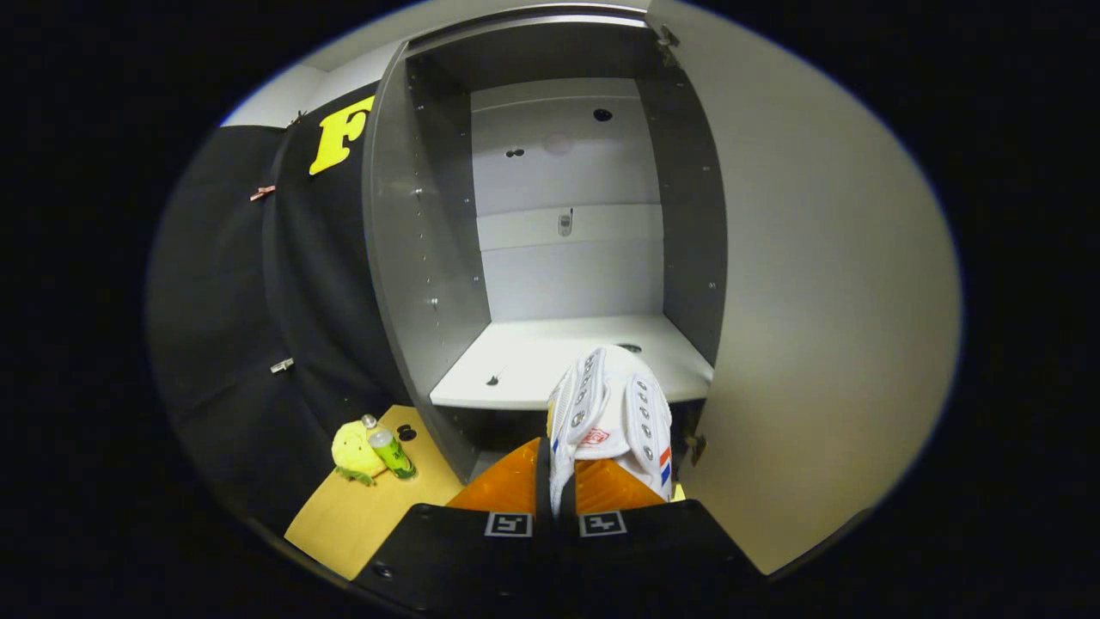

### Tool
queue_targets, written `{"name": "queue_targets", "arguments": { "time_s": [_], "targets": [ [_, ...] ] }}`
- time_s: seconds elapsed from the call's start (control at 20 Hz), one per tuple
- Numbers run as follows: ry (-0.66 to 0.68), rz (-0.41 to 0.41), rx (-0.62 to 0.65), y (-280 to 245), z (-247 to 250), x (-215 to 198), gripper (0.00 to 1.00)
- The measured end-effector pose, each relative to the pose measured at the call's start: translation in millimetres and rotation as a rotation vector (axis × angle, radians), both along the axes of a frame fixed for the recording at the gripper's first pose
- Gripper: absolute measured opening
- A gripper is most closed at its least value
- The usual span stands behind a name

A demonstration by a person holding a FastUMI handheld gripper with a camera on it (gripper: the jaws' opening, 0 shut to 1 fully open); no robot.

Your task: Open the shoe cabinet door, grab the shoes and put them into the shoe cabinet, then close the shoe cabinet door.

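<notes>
One white shoe (pixel 612 413) hangs pinched between the fingers of the gripper (pixel 555 494), which sit drawn close together with only a thin part of the shoe's edge caught in the narrow gap between them; both fingers appear to press on it, though the exact contact is hidden behind the shoe's own body. The shoe is seen from the tongue and lace side, with rows of eyelets and a small red and blue mark near its lower edge, and its sole and toe are hard to make out. It is held just in front of the shoe cabinet (pixel 412 258), level with the front lip of the pale shelf (pixel 533 361) inside, and covers part of that lip. The cabinet door (pixel 825 301) stands swung open just beside the shoe, its far edge cut off. Below the shelf the cabinet's lower space is dark and mostly hidden by the shoe and fingers. Beside the cabinet's outer wall, on a wooden surface (pixel 361 516), stand a small green bottle (pixel 391 451) and a yellow soft toy (pixel 354 451), touching each other; the toy's shape is unclear.
</notes>
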State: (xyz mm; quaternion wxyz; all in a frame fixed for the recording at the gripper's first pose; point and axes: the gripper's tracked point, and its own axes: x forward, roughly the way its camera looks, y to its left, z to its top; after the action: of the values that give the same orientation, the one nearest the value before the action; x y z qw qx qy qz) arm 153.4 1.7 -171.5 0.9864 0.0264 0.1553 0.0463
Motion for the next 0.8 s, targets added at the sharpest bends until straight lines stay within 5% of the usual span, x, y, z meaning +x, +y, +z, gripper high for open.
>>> {"name": "queue_targets", "arguments": {
  "time_s": [0.35,0.8],
  "targets": [
    [-0.031,0.022,-0.046,17.6,35.7,112.8,0.05],
    [0.044,0.020,-0.175,31.1,-8.7,220.9,0.05]
  ]
}}
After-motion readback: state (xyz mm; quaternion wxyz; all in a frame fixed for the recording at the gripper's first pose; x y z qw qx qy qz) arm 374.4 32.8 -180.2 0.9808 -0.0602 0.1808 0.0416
